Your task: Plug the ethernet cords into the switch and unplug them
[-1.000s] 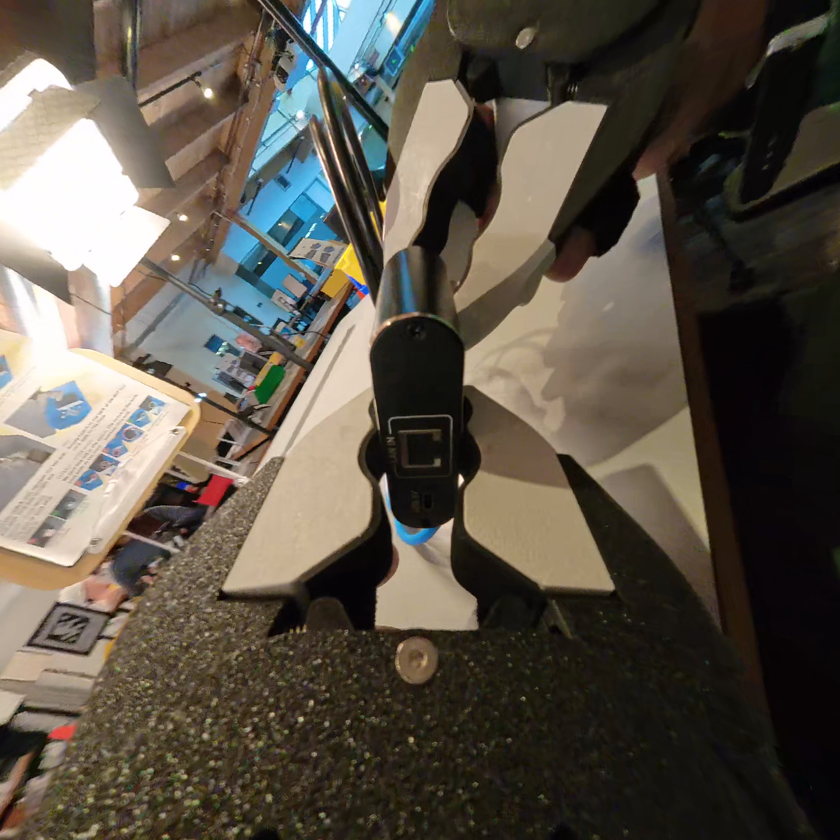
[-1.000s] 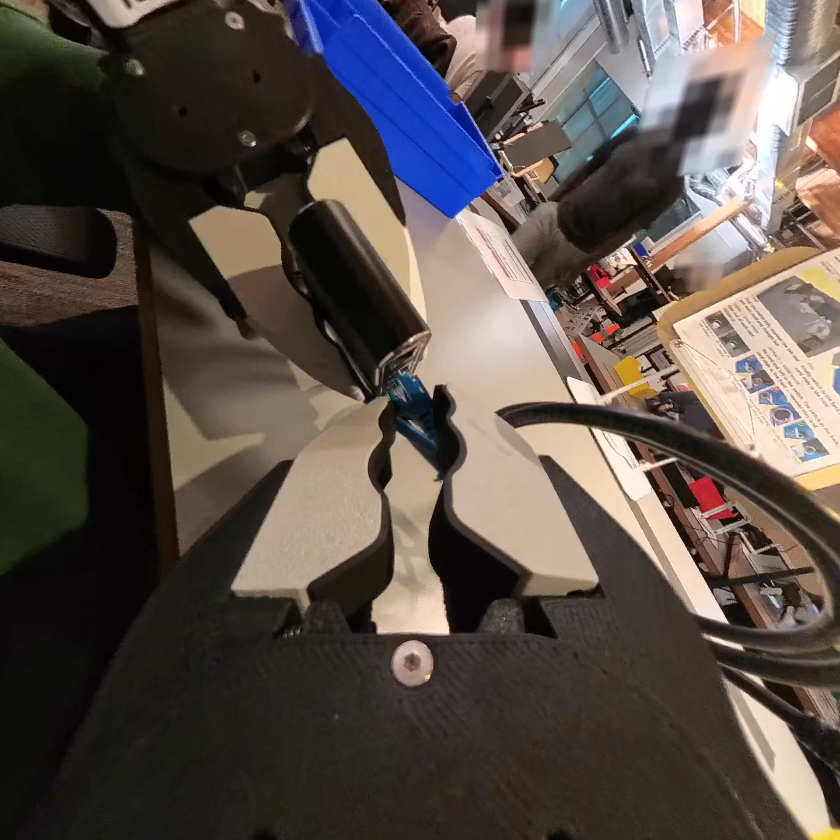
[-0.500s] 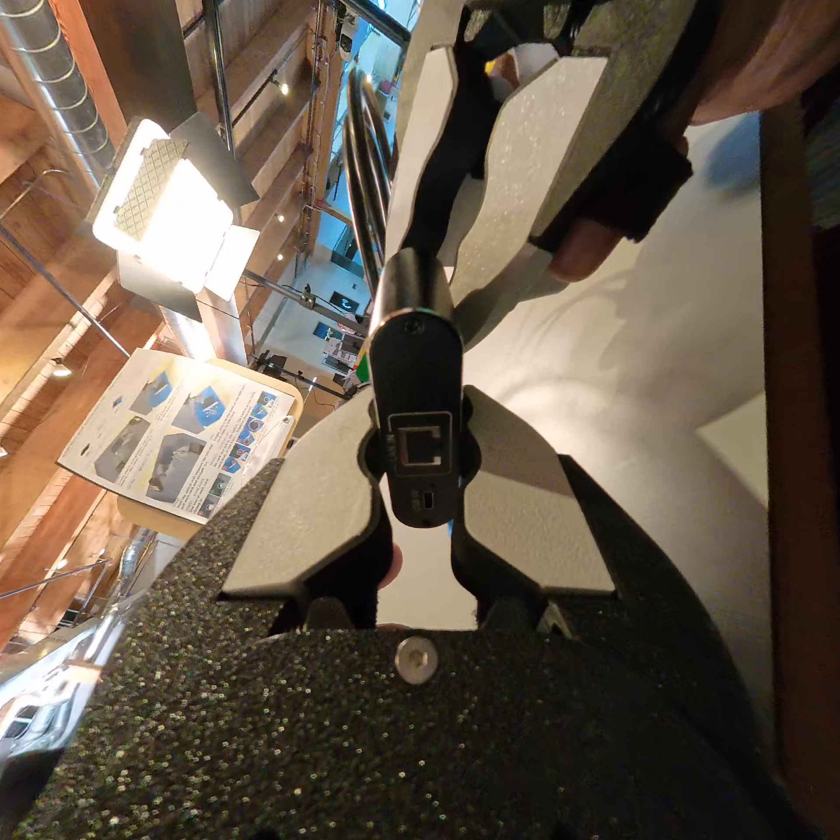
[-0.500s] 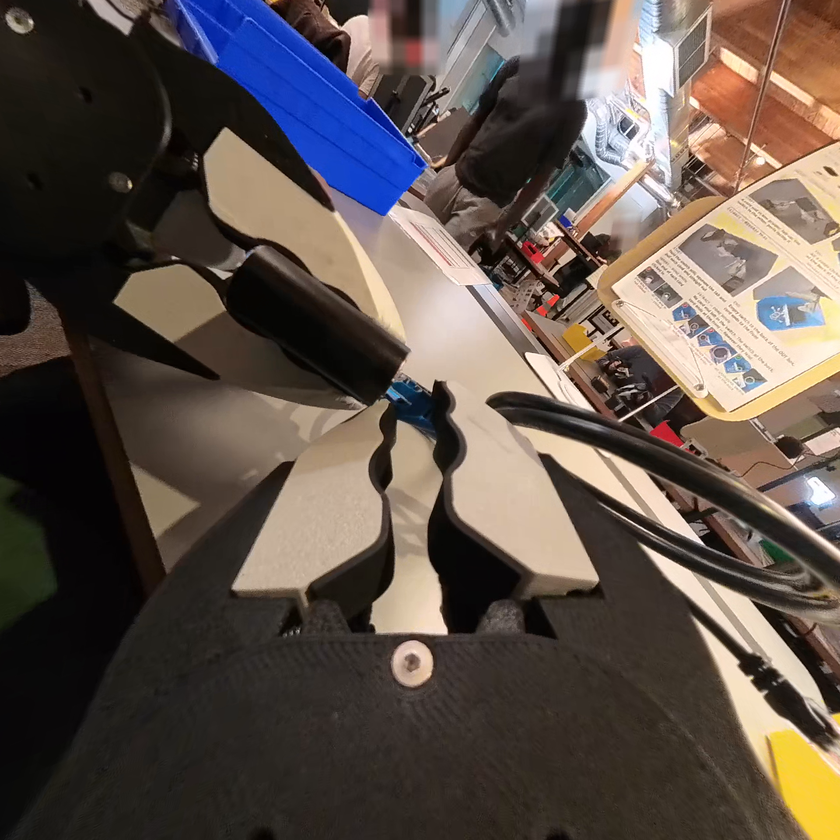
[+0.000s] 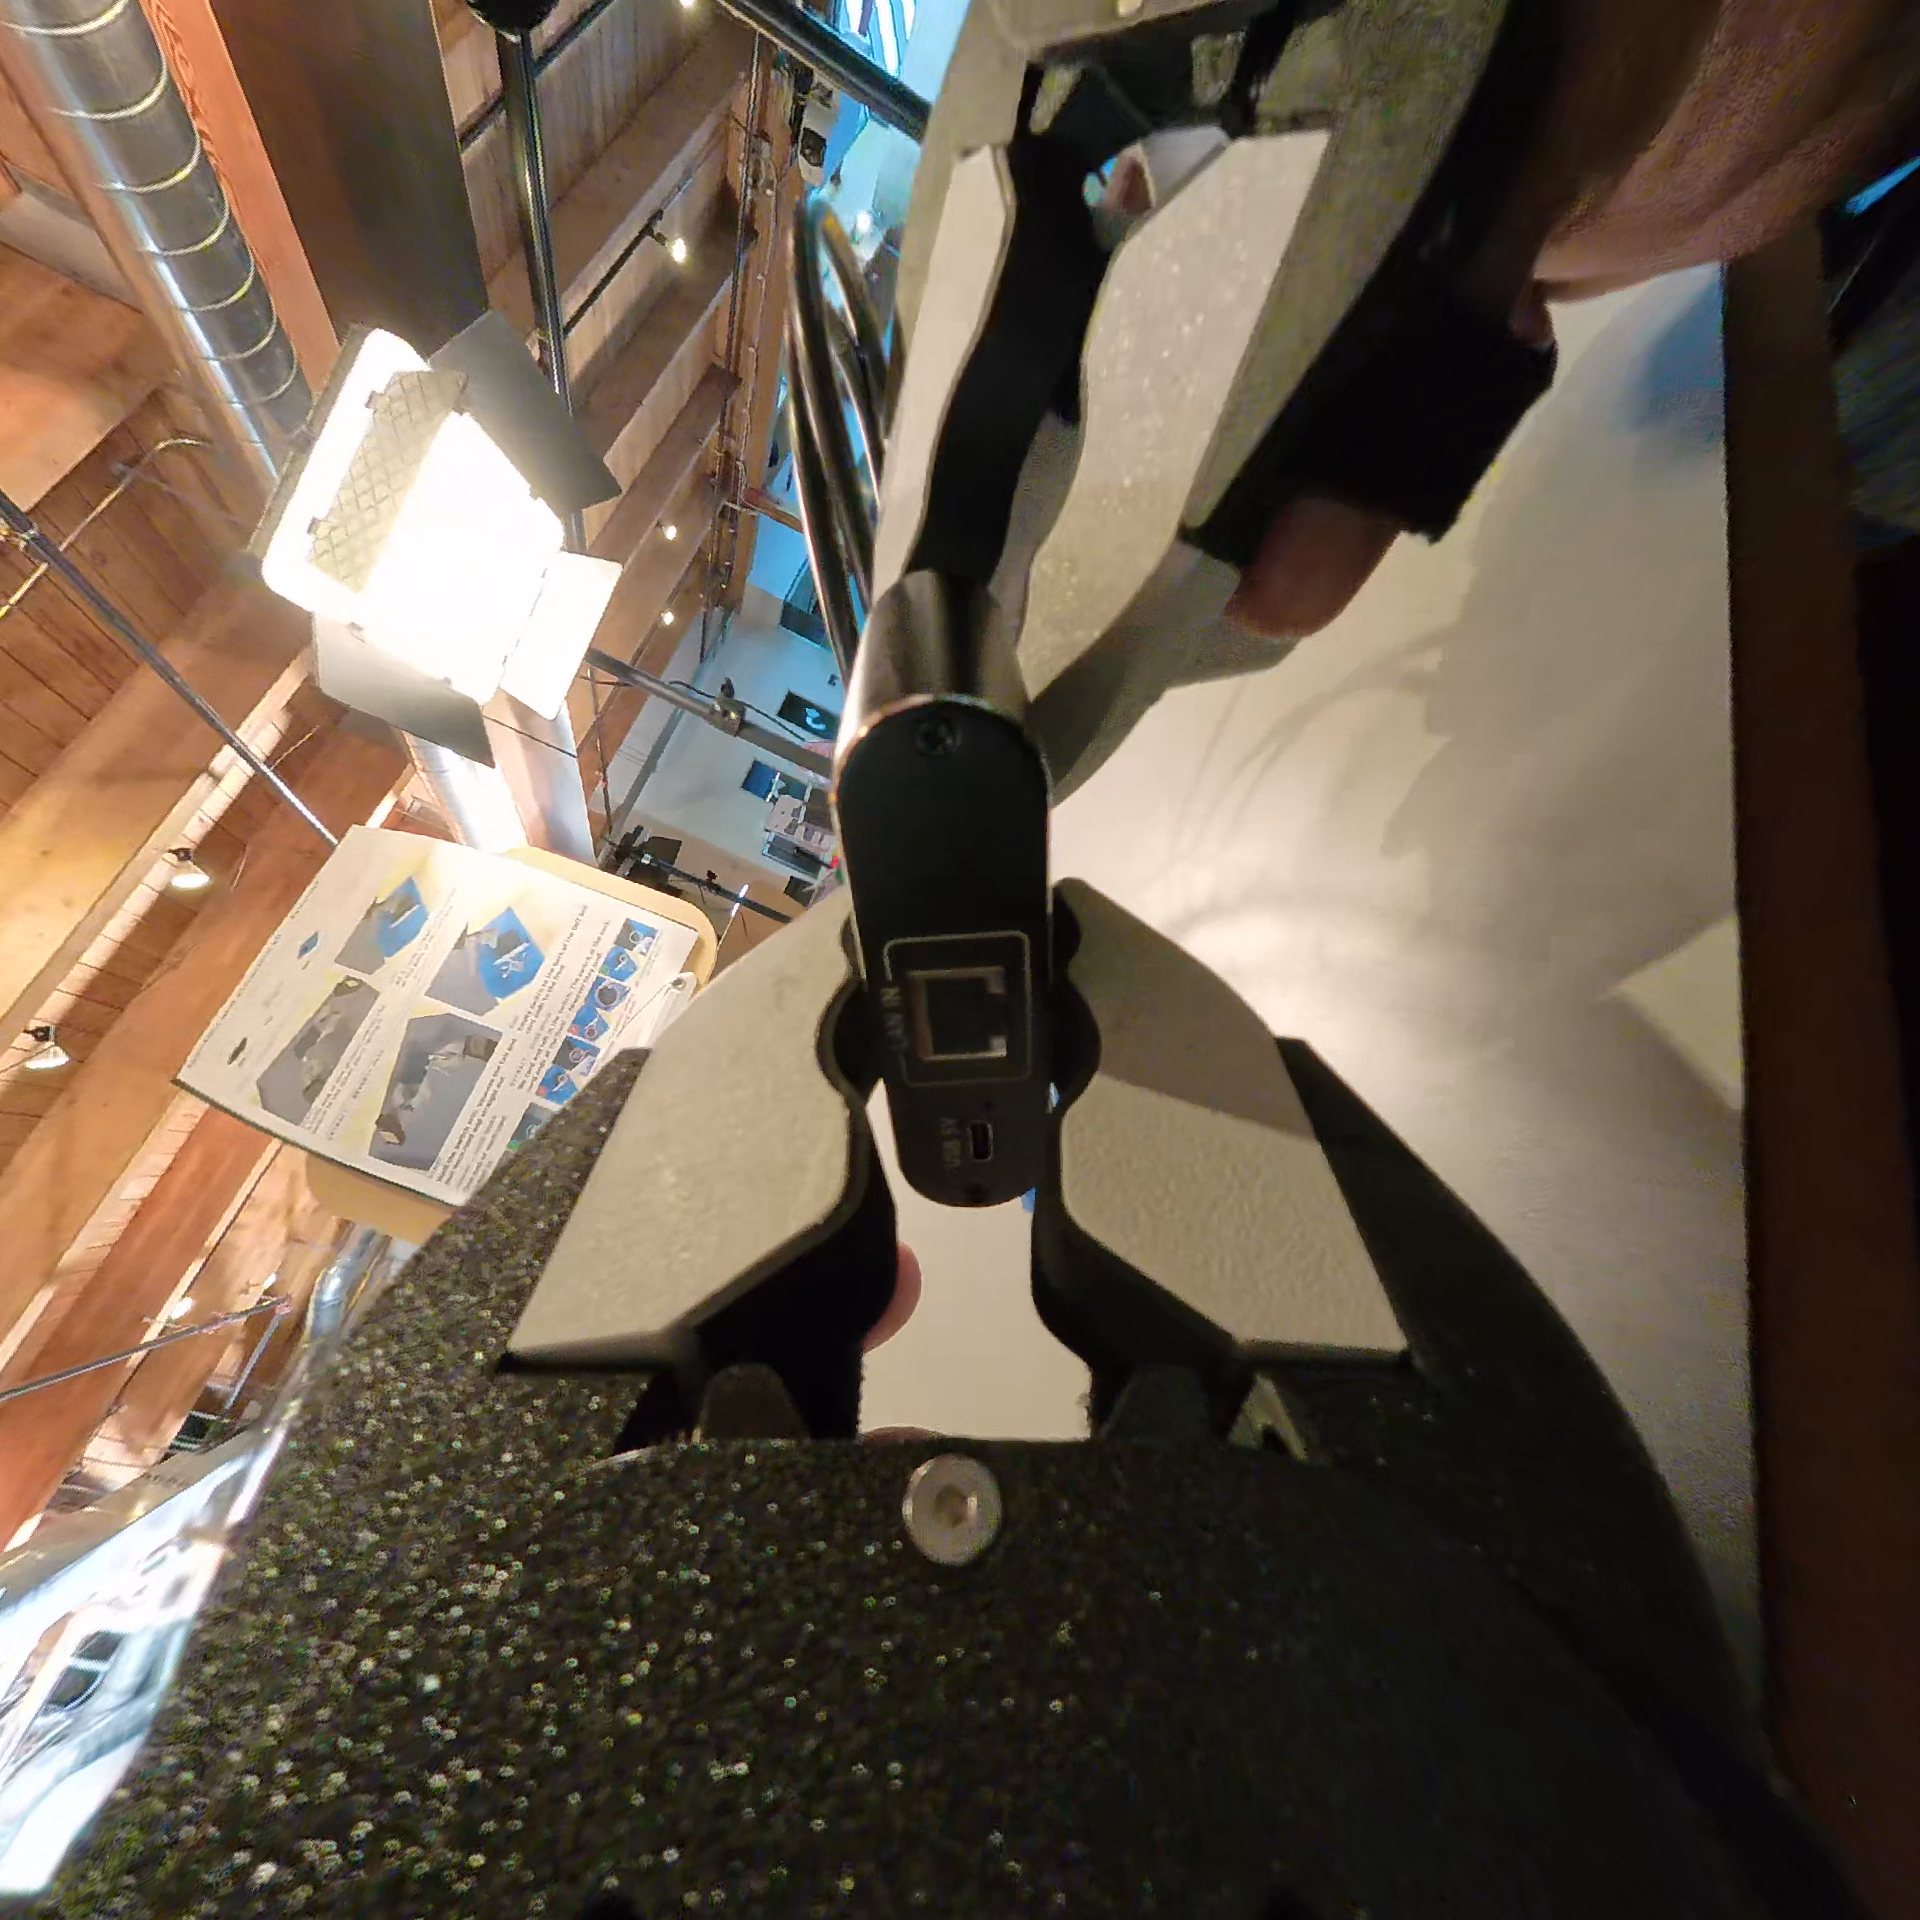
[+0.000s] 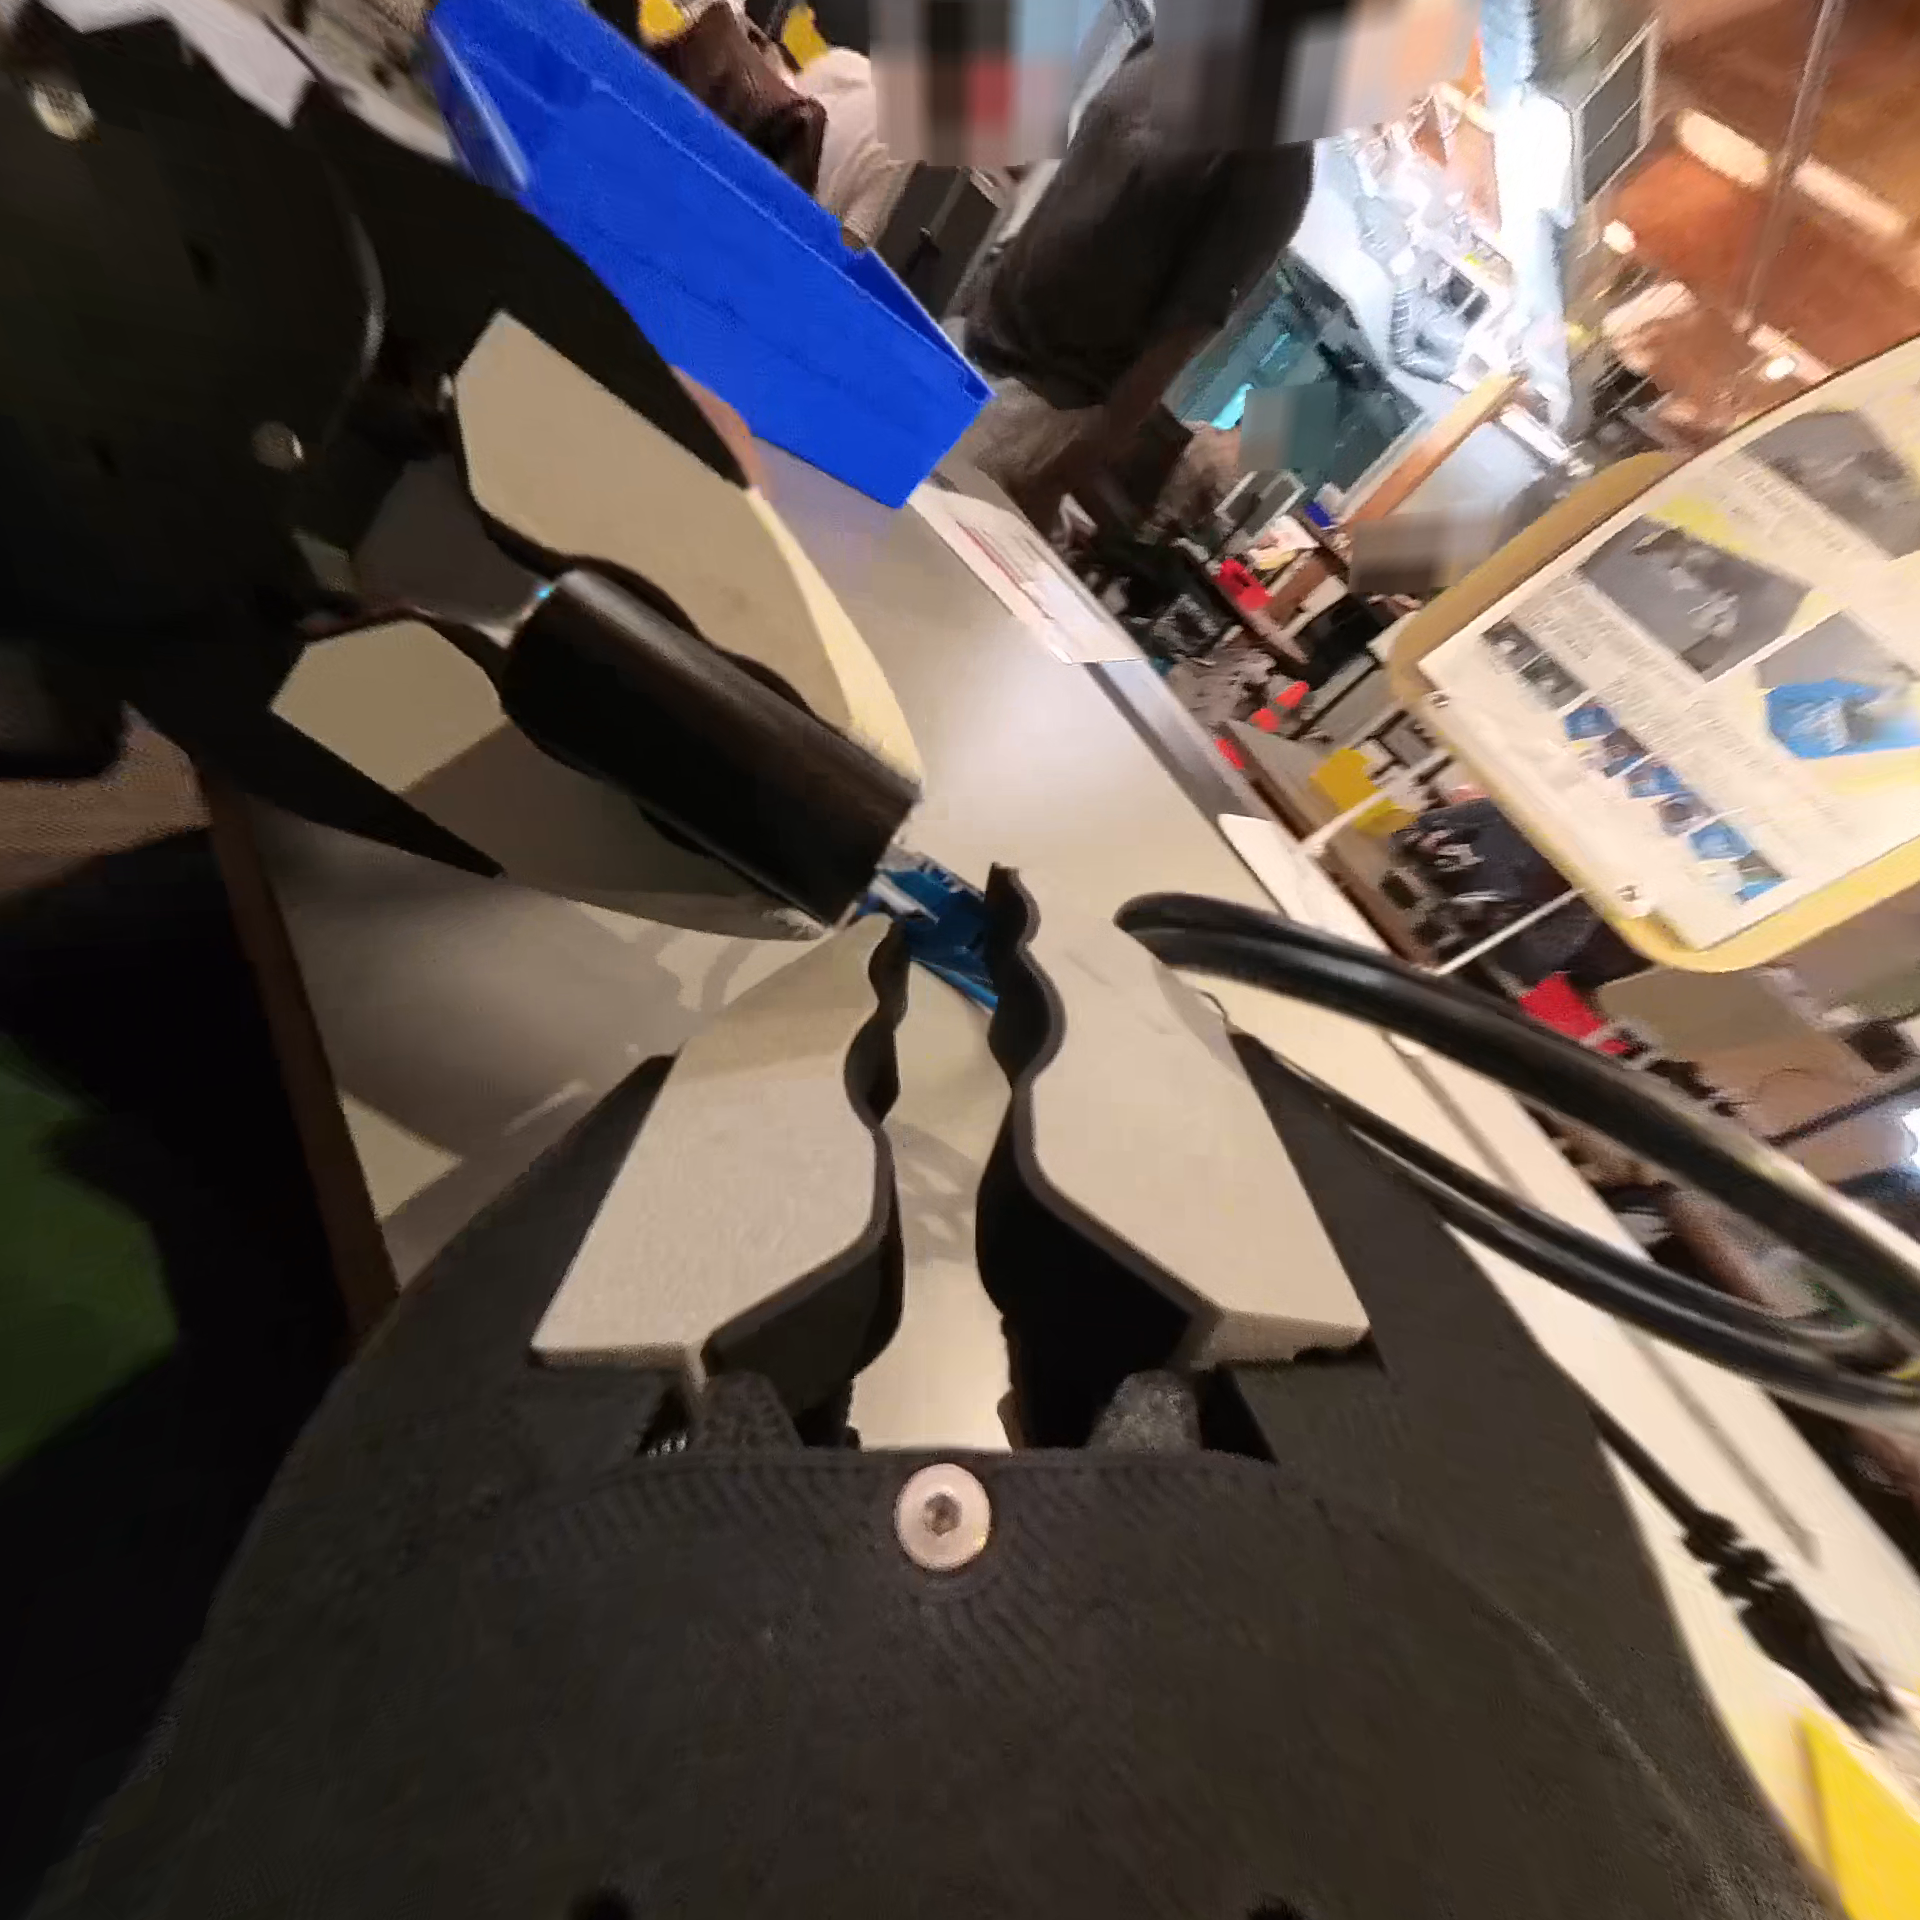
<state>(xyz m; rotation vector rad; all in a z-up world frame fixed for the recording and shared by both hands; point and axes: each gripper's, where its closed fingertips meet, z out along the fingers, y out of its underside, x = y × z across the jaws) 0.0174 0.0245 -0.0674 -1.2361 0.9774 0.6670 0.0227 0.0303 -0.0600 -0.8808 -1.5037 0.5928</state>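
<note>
Workshop backdrop: timber ceiling, bright panel lamp (image 5: 416, 520) at 10 o'clock, pale grey tabletop (image 5: 1403, 883) below. Left gripper (image 5: 951, 1023) clamped narrow on small black oblong metal switch (image 5: 945, 935), held off the table, empty network port facing camera. Right gripper (image 6: 940, 920) opposite at 12 o'clock, fingers pinched nearly together on blue ethernet plug (image 6: 935, 920), plug tip at switch's far end; seated or not, cannot tell. Black looped cables (image 6: 1507, 1091) at 3 o'clock in right wrist view, blue plastic bin (image 6: 707, 249) at 11 o'clock.
</note>
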